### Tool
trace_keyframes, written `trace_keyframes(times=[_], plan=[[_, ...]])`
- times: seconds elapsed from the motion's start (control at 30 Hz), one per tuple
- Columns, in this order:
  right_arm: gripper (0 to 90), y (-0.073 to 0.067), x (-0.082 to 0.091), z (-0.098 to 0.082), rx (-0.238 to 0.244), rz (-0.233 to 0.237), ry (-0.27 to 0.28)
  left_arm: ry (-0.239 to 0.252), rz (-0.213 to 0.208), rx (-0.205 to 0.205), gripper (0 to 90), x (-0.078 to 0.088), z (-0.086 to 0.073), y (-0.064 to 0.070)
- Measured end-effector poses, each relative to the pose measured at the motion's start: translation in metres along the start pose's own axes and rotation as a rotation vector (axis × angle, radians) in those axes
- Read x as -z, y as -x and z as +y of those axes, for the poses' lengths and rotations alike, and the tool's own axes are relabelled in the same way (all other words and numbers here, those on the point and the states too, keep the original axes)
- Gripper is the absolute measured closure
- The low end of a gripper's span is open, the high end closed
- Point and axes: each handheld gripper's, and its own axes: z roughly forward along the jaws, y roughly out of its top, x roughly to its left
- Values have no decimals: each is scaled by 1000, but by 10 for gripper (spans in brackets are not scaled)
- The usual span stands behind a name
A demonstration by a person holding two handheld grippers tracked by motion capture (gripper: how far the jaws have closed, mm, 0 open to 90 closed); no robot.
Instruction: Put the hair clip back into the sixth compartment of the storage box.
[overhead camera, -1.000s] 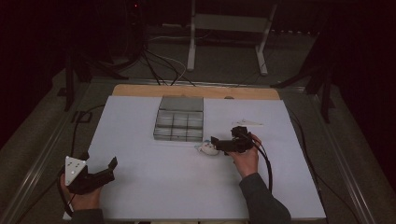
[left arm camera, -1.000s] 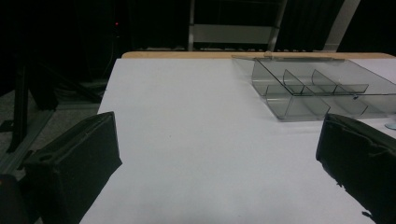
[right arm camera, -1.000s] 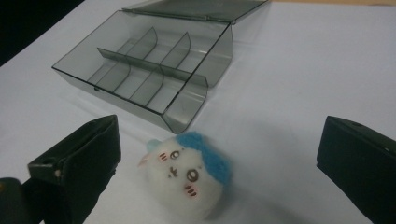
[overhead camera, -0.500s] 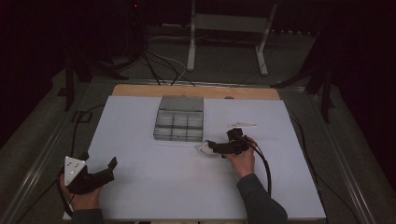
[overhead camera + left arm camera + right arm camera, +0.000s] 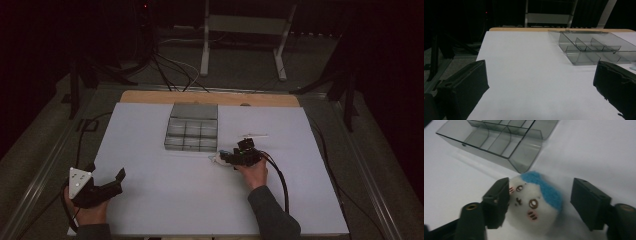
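Observation:
A small white plush toy [image 5: 534, 202] with a blue top and a drawn face lies on the white table sheet [image 5: 175, 200], just in front of the clear compartment box [image 5: 499, 140]. My right gripper [image 5: 540, 192] straddles the plush toy [image 5: 215, 160]; its jaws have just been closing. One pad touches the toy's side, while the other stands a gap away. In the high view my right gripper [image 5: 227, 159] lies low on the sheet, pointing left. My left gripper [image 5: 107, 181] rests near the front left corner, open with nothing between its jaws [image 5: 540, 75].
The clear box [image 5: 192, 132] with several empty compartments sits at the table's middle back, its lid folded away. A thin white item [image 5: 255, 135] lies to its right. A wooden strip [image 5: 210, 98] borders the far edge. Cables and stand legs crowd the dark floor beyond.
My right gripper has sunk onto the sheet toward the plush toy, and its jaws have narrowed around it. The left gripper has stayed where it was.

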Motion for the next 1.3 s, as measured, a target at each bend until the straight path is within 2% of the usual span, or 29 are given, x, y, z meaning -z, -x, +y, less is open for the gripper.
trace_keyframes(times=[0.13,0.37,0.67,1.3], plan=[[379,-3,-1,-1,0,16,-18,-1,0,-2,6,0,0,0],[457,-12,-4,-6,28,37,-42,-2,3,-2,6,0,0,0],[556,-16,-2,-8,56,47,-42,-3,3,-2,6,0,0,0],[605,-18,8,-6,64,105,-10,-4,5,0,6,0,0,0]])
